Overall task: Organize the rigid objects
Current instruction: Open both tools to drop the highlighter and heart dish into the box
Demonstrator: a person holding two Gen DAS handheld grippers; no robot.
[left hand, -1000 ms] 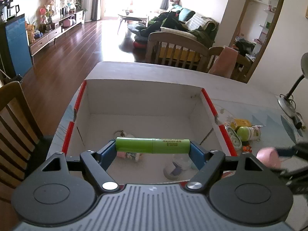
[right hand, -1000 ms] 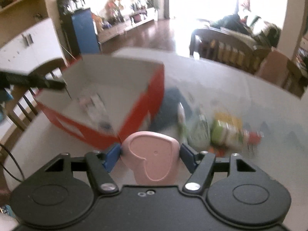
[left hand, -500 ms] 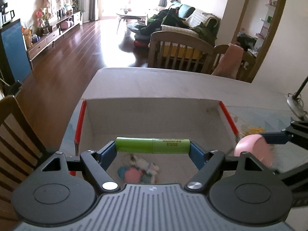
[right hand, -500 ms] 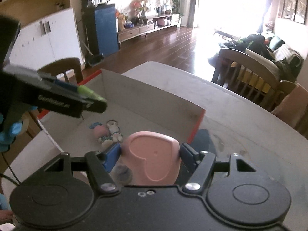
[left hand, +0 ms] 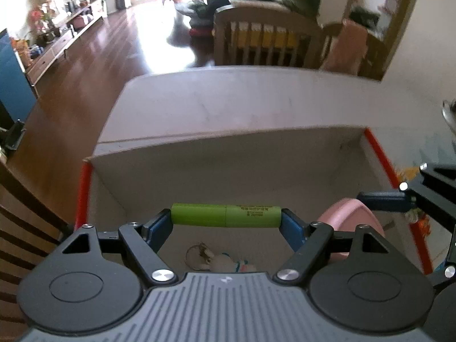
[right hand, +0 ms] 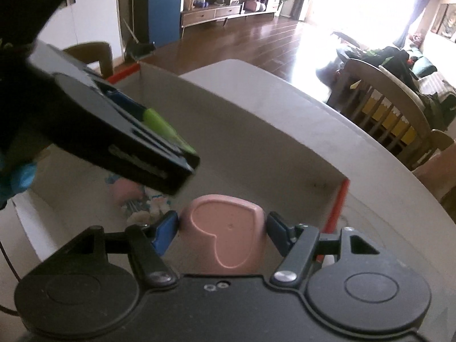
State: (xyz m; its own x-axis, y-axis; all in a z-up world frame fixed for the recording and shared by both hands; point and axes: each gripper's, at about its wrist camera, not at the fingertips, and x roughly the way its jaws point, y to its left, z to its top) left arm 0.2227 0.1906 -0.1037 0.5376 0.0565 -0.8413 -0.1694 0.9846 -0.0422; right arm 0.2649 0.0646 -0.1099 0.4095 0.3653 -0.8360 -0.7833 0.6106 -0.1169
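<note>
Crosswise, green tube (left hand: 226, 215) between hand-held gripper (left hand: 226, 222) pads

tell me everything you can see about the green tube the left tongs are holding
The green tube is a smooth, matte-looking cylinder in two shades: a brighter green part on its left, and a slightly darker part with small dark print that is too fine to read. A seam rings it near the middle. It lies level, crosswise between the left tongs, whose blue pads press on its two ends. It hangs above the open white box with red edges, clear of the floor and walls. In the right wrist view only part of it shows.
</note>
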